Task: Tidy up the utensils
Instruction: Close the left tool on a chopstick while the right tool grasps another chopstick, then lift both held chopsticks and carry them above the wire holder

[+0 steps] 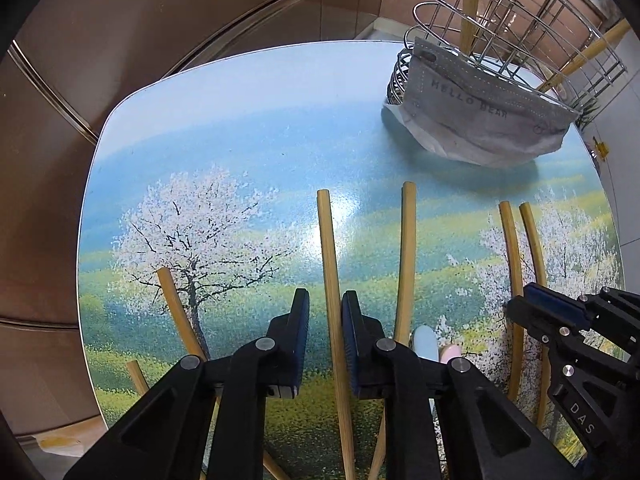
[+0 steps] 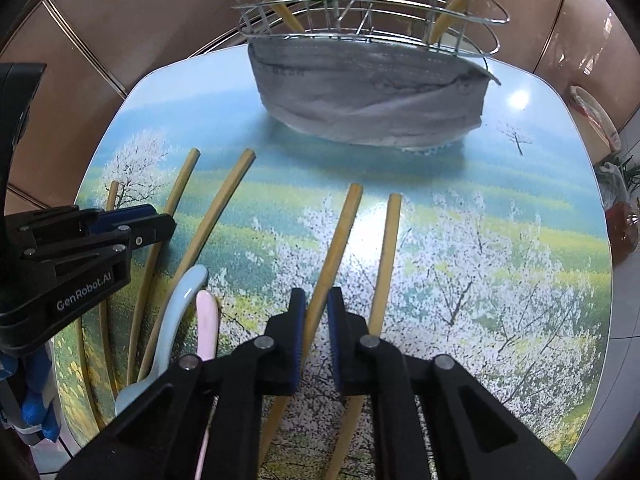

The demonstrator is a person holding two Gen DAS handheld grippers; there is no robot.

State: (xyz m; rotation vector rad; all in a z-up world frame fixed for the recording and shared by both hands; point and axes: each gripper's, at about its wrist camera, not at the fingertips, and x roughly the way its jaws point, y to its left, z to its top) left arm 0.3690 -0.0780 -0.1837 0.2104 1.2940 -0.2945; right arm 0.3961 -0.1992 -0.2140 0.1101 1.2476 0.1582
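Now, going left to right across the counter (image 1: 248, 92), with its printed landscape of blossoming trees: a loose bamboo chopstick (image 1: 178, 316) lies at the far left, then comes the left hand-held gripper (image 1: 325, 340), pointed steeply down with its jaws drawn in around a single chopstick (image 1: 332, 280). Its pads look to be touching or all but touching the stick — the left-wrist view shows only a sliver of gap on the left side. Just right of it lies another chopstick (image 1: 406, 256), then a pale blue spoon (image 2: 176, 320) and a pink spoon (image 2: 206, 320) side by side. Further right, the right hand-held gripper (image 2: 316, 332) is narrowed on a chopstick of its own (image 2: 334, 256), with its neighbour (image 2: 386, 264) lying just outside the right jaw. At the far edge stands the wire utensil basket (image 2: 360, 12), a grey cloth (image 2: 360, 96) wrapped around its base and a few chopsticks already standing in it.

Both grips sit low on long, thin, smooth sticks, so a stick could well pivot or slide out on the lift. The right gripper's outer jaw is close to the neighbouring stick and might drag it along. Carrying two sticks at once also risks their tips catching the basket's wires — or one another.
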